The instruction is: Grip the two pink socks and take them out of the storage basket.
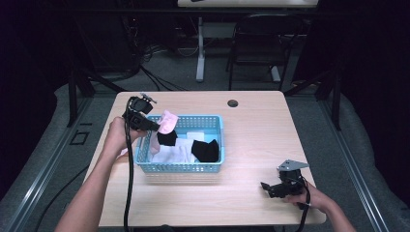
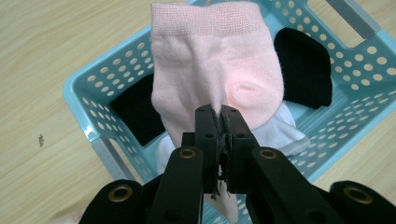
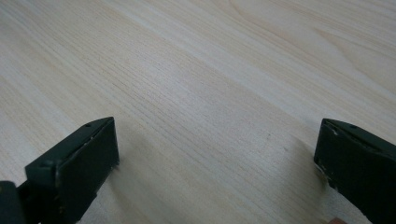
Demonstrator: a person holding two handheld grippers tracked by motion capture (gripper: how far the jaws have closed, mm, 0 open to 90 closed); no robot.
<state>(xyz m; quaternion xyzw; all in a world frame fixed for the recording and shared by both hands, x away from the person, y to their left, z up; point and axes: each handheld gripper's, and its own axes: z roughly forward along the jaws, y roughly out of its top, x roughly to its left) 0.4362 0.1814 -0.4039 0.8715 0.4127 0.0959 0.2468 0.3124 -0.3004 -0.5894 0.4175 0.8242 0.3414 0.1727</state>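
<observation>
Left gripper (image 2: 219,112): jaws pressed together on a pale pink knit ankle sock (image 2: 215,65), pinching it near the heel/sole fabric. In the high view that gripper (image 1: 153,126) sits over the left rim of the light blue perforated plastic basket (image 1: 212,121), with the sock (image 1: 168,122) lifted clear of the pile and hanging over the basket's far left corner. My read: it's held up there to get it free of the other laundry before it leaves the basket.

Sock orientation: in the left gripper view the long axis runs straight away from the jaws, ribbed cuff at the far end, pointing away from the gripper; a bit of fabric trails below the pinch.

In the basket under it: black socks (image 2: 303,65), one either side, and white cloth (image 2: 285,133) on the bottom.

Right gripper (image 1: 270,187): jaws spread wide, holding nothing, resting low near the front right corner of the light wood table (image 3: 196,84), well apart from the basket. Looks parked, likely waiting to take the sock.
</observation>
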